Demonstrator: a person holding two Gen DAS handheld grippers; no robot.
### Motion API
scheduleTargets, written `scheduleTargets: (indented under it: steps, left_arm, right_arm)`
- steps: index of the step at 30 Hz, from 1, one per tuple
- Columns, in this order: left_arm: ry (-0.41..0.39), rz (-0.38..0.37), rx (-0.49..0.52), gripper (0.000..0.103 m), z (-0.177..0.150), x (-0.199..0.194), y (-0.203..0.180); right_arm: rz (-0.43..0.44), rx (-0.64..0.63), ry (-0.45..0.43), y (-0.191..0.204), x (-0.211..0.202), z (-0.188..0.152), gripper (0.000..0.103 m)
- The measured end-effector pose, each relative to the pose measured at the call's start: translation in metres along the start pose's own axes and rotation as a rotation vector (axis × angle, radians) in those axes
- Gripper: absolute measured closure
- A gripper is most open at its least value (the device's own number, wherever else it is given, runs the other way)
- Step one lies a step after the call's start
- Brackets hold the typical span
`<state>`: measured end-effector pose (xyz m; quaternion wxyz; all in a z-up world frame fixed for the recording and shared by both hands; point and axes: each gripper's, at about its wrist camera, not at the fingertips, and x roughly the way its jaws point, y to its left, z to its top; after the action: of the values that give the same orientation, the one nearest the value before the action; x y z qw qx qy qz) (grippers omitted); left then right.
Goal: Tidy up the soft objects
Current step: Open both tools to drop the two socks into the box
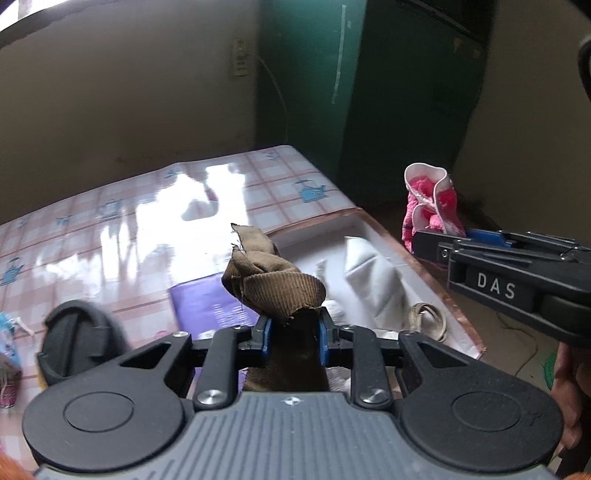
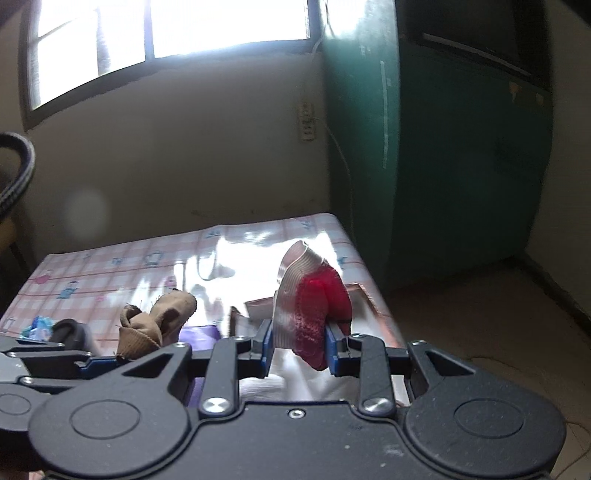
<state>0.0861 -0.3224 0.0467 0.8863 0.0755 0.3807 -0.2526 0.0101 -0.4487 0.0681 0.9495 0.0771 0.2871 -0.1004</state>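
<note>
Left gripper (image 1: 294,334) clamping on a brown sock (image 1: 275,282), blue pads pressing its dark lower part from both sides, ribbed cuff and loose folds bunching up above the fingertips.

Right gripper (image 2: 299,349) clamping on a pink-and-white sock (image 2: 314,306), striped pale cuff fanning up beside the left finger, red-pink body bulging against the right finger.

Seen from the left wrist, right gripper (image 1: 428,242) reaching in from the right, holding that pink sock (image 1: 430,201) clear of the table edge.

Lying just beyond and below the left fingers: a purple sheet (image 1: 208,304) to their left, and a white tray or box (image 1: 314,236) ahead and to the right, holding white cloth (image 1: 373,284) and a beige looped band (image 1: 430,321).

Sitting left of the left fingers: a black rounded object (image 1: 79,334), too blurred to identify, possibly a lid.

Stretching farther ahead: a glossy checked tablecloth (image 1: 147,206) with blue teapot prints.

Standing beyond the table: a green cabinet (image 2: 443,155) to the right and a bright window (image 2: 166,33) up left.
</note>
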Motion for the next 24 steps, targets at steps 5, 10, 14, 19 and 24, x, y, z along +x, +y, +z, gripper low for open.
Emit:
scheduleTargets:
  steps: [5, 10, 14, 19, 24]
  left_arm:
    - [-0.009, -0.051, 0.008, 0.077, 0.003, 0.012, -0.014]
    - [-0.021, -0.099, -0.002, 0.077, 0.010, 0.028, -0.021]
    - [-0.043, -0.117, -0.025, 0.074, 0.016, 0.043, -0.019]
    - [-0.081, -0.136, -0.101, 0.026, 0.024, 0.051, -0.006]
    - [-0.103, -0.086, -0.116, 0.017, 0.029, 0.034, 0.006]
  right_arm:
    - [-0.018, 0.013, 0.024, -0.017, 0.008, -0.002, 0.068]
    - [-0.021, 0.041, 0.049, -0.030, 0.022, -0.002, 0.068]
    - [-0.019, 0.041, 0.066, -0.035, 0.034, 0.002, 0.068]
    - [-0.027, 0.055, 0.072, -0.040, 0.038, 0.003, 0.066]
    - [0.002, 0.058, 0.073, -0.039, 0.045, 0.006, 0.065]
